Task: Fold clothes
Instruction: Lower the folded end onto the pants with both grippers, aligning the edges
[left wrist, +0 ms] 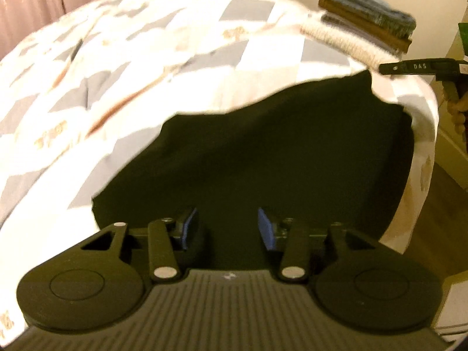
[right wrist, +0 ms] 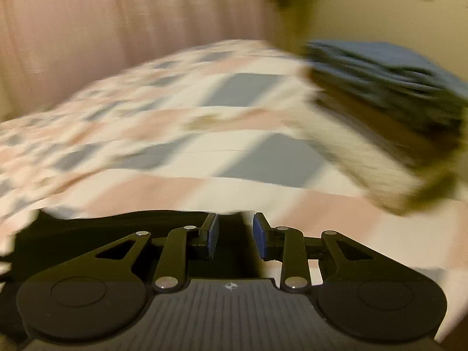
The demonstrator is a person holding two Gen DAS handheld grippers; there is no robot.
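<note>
A black garment lies spread on the patchwork quilt near the bed's right edge. My left gripper hovers over its near part, open, blue pads wide apart with only black cloth below them. The right gripper shows as a black finger at the garment's far right corner, a hand behind it. In the blurred right wrist view, my right gripper is open at the black garment's edge; I cannot tell if cloth lies between the pads.
A stack of folded clothes sits at the far right of the bed, cream knit at the bottom, brown and blue above; in the right wrist view the stack is close on the right. Pink curtain behind. Wooden floor right of the bed.
</note>
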